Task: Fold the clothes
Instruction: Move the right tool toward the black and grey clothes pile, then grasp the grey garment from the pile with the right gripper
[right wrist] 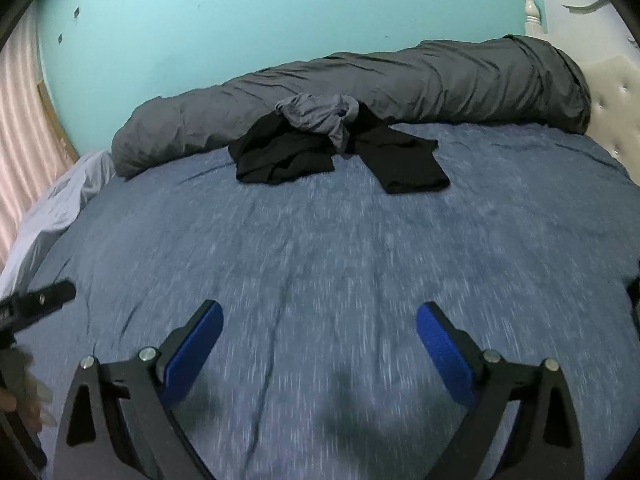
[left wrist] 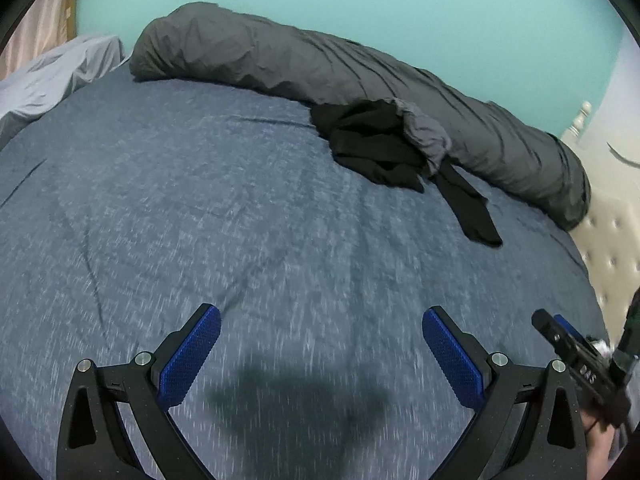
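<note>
A heap of black clothes [left wrist: 372, 144] lies on the blue bedspread [left wrist: 200, 208] far ahead, with a grey garment [left wrist: 428, 132] bunched on top and a black leg or sleeve [left wrist: 468, 208] trailing toward me. In the right wrist view the same black heap [right wrist: 280, 156], grey garment [right wrist: 320, 114] and a flat black piece [right wrist: 404, 160] sit at the bed's far side. My left gripper [left wrist: 322, 320] is open above bare bedspread, holding nothing. My right gripper [right wrist: 320, 316] is open too, well short of the clothes.
A long rolled dark grey duvet [left wrist: 280, 56] runs along the turquoise wall [left wrist: 360, 0] behind the clothes. A pale grey sheet [left wrist: 52, 76] lies at the far left. A tufted headboard [left wrist: 612, 240] borders the right. The other gripper [left wrist: 572, 356] shows at the right edge.
</note>
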A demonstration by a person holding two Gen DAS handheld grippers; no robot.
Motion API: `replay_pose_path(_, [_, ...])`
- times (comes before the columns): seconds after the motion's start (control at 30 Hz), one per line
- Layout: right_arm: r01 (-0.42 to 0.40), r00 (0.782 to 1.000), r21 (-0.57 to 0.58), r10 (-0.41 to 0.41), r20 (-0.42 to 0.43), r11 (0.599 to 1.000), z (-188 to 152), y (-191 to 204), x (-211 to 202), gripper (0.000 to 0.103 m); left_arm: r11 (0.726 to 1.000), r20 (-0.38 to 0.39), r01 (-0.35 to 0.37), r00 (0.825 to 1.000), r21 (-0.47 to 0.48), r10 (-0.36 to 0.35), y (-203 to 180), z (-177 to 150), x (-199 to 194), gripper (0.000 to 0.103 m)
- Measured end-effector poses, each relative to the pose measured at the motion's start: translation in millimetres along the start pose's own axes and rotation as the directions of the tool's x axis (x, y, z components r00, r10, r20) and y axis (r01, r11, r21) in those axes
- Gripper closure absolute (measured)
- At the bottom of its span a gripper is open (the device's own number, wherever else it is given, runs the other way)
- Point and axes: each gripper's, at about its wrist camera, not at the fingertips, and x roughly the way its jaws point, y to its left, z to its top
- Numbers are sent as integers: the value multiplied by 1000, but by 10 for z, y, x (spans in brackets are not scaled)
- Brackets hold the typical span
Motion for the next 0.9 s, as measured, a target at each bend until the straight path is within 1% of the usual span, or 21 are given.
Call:
replay_pose_path(0.17, [-17,1000,-18,16,-18,1000,413,-6,537,5,997,-39,-32,999,-71,29,119,263,394,0])
replay_pose_path(0.27, [-29,999,1,29,-42,1000,663,-65,889,5,993,-64,-48,997,-112,41,196,407,625,0])
replay_pose_path(0.37, [-41,997,22,42,-66,999,913,-127,1242,5,990,-74,-53,996,-130,44,239,572,840,0])
replay_pose_path(0.47, [10,995,-28,-13,-96,1000,1191,-166,1596,5,987,-75,-57,996,-147,47,278,709,1029,0])
replay_pose_path(0.53, [47,994,-54,-52,-95,997,1350,-191,1772,5,987,-83,-57,996,-153,44,300,780,1164,0])
replay_pose_path(0.6, [59,994,-60,-64,-87,996,1533,-224,1961,5,987,-92,-56,995,-152,42,317,845,1307,0])
replay_pose_path(0.63, [63,994,-62,-68,-85,996,1596,-229,2034,6,987,-95,-56,995,-151,42,323,873,1370,0])
replay_pose_path(0.67, [80,993,-79,-87,-81,994,1671,-217,2135,11,987,-97,-55,994,-154,40,333,896,1426,0])
replay_pose_path(0.73, [87,992,-98,-95,-82,991,1790,-211,2303,16,985,-99,-49,995,-165,32,359,934,1517,0])
replay_pose_path(0.8, [90,991,-106,-99,-84,990,1894,-205,2451,18,985,-97,-40,995,-169,23,376,946,1571,0])
replay_pose_path(0.87, [95,990,-110,-105,-91,989,1983,-204,2593,26,985,-96,-35,995,-168,19,396,946,1614,0])
replay_pose_path(0.9, [97,990,-112,-108,-94,989,2028,-205,2665,26,986,-98,-35,995,-166,19,408,934,1627,0])
